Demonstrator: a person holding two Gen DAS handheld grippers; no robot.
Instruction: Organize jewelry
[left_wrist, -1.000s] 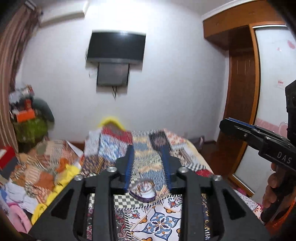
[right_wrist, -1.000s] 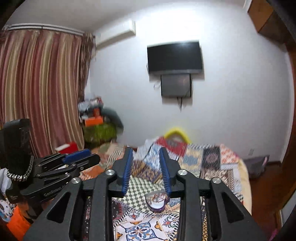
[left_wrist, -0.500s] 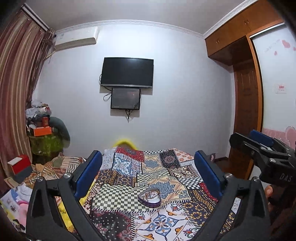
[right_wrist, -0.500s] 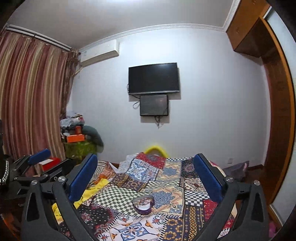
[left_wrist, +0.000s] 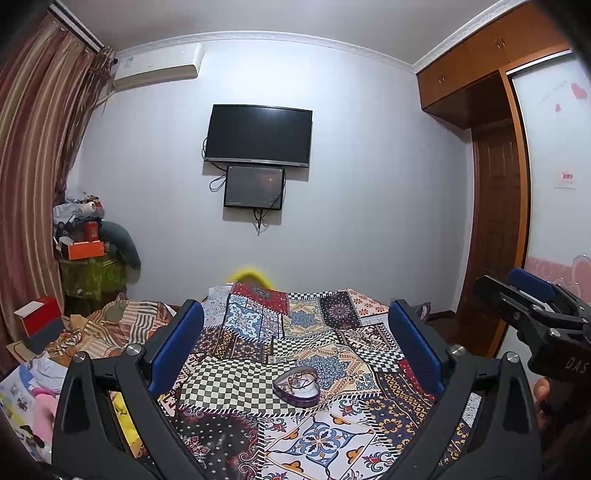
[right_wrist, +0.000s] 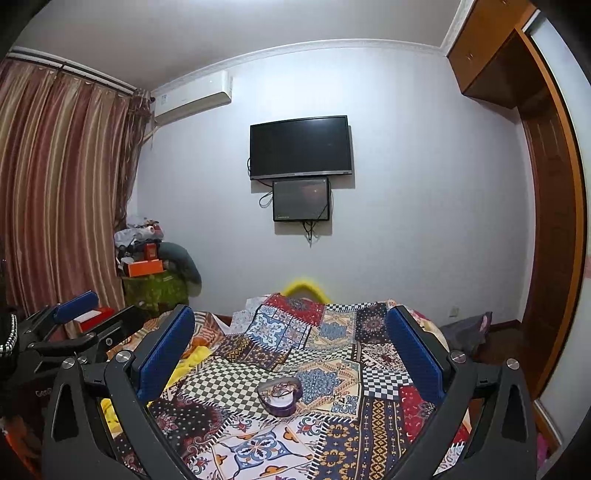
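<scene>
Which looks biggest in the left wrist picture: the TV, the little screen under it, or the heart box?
1. TV
2. little screen
3. heart box, though it looks close to the little screen in size, and it sits nearer the camera.

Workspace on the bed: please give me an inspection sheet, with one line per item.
Surface: patchwork bedspread, flat.
Job's things: heart-shaped tin lies open on the bedspread, with jewelry tangled inside.
Clutter: fabric pile at the bed's left side; red box.
Grippers: left gripper and right gripper both open, empty, apart from the tin.
Cables: wires hang below the wall screens.
Surroundings: curtain, wardrobe.
</scene>
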